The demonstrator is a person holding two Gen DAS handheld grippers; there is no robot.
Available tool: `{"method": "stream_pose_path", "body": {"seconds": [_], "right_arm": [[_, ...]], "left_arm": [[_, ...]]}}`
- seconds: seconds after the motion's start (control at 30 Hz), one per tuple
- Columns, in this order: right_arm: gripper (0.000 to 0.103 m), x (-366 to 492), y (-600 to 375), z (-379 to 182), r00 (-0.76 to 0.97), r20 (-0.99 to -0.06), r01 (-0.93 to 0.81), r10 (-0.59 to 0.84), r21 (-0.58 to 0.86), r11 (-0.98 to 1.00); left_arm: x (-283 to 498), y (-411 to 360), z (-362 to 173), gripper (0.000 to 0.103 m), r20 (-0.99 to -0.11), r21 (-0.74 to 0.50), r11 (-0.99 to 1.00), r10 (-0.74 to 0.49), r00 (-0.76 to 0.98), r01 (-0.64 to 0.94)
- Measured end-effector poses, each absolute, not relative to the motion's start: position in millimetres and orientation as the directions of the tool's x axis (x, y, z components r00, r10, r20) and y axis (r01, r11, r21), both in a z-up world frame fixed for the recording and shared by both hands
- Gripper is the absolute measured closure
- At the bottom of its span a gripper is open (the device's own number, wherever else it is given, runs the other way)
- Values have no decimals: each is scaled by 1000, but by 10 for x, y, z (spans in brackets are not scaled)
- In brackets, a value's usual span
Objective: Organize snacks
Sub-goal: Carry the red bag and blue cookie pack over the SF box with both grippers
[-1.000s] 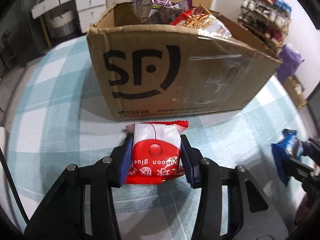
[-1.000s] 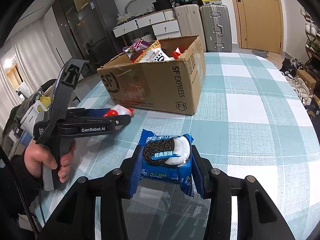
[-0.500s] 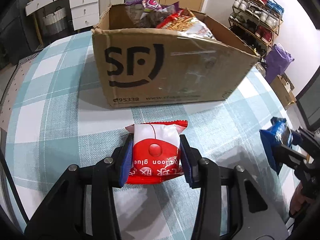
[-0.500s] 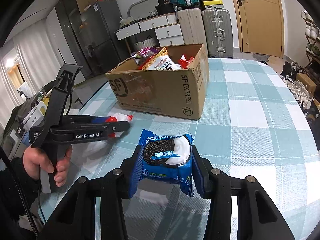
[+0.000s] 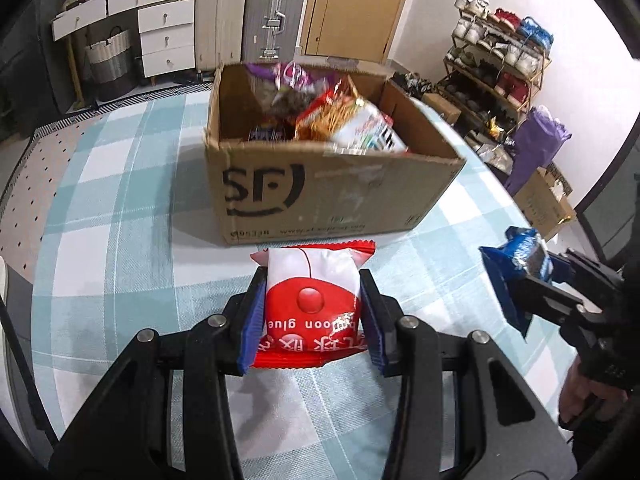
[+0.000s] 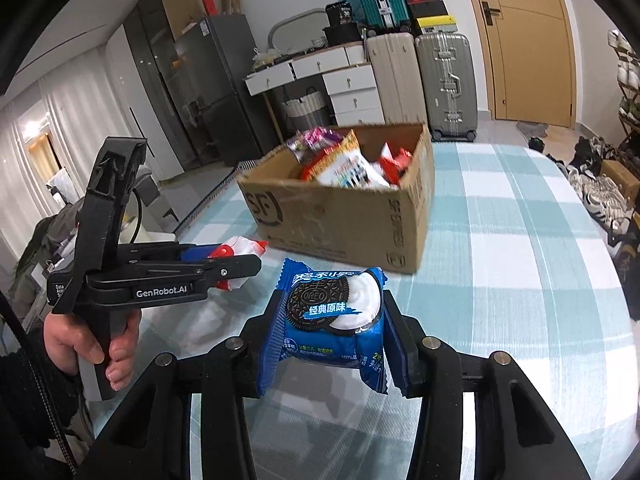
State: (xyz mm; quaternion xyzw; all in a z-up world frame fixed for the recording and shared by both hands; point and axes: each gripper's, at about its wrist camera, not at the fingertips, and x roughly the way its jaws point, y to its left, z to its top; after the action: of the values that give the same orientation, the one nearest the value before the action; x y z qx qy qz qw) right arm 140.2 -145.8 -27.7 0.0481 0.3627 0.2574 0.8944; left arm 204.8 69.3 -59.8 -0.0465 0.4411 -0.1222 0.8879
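Observation:
My left gripper (image 5: 311, 320) is shut on a red and white snack packet (image 5: 312, 304), held above the checked tablecloth in front of the open cardboard box (image 5: 320, 196). The box holds several snack bags (image 5: 340, 116). My right gripper (image 6: 332, 332) is shut on a blue Oreo packet (image 6: 332, 320), also in the air, nearer than the cardboard box (image 6: 344, 216). In the left wrist view the Oreo packet (image 5: 520, 264) shows at the right. In the right wrist view the red packet (image 6: 236, 252) sits at the left gripper's tip at the left.
The table wears a blue and white checked cloth (image 5: 120, 208). Beyond it stand suitcases (image 6: 444, 80), white drawers (image 5: 164, 36), a fridge (image 6: 216, 88) and a shoe rack (image 5: 496, 60). A person's hand (image 6: 84, 340) grips the left tool's handle.
Both grippers have risen with their packets, the left one more. The box now looks lower and farther, and its inside shows from above.

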Motion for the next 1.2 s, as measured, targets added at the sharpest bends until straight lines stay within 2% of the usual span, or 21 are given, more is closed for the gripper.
{"method": "stream_pose_path", "body": {"seconds": [0.2, 0.63, 0.77, 1.2], "right_arm": [[58, 1477, -1434, -119, 606, -608, -439, 514, 283, 853], [58, 1799, -1363, 319, 622, -574, -485, 533, 252, 837], [58, 1930, -1308, 467, 626, -571, -505, 531, 223, 834], [58, 2594, -1225, 719, 630, -583, -508, 513, 190, 840]], "left_arm": [[2045, 646, -262, 63, -753, -222, 957, -290, 590, 187], [2306, 590, 405, 63, -707, -172, 961, -275, 651, 219], [2402, 518, 544, 63, -699, -118, 968, -240, 674, 222], [2893, 434, 749, 63, -704, -83, 975, -205, 680, 207]]}}
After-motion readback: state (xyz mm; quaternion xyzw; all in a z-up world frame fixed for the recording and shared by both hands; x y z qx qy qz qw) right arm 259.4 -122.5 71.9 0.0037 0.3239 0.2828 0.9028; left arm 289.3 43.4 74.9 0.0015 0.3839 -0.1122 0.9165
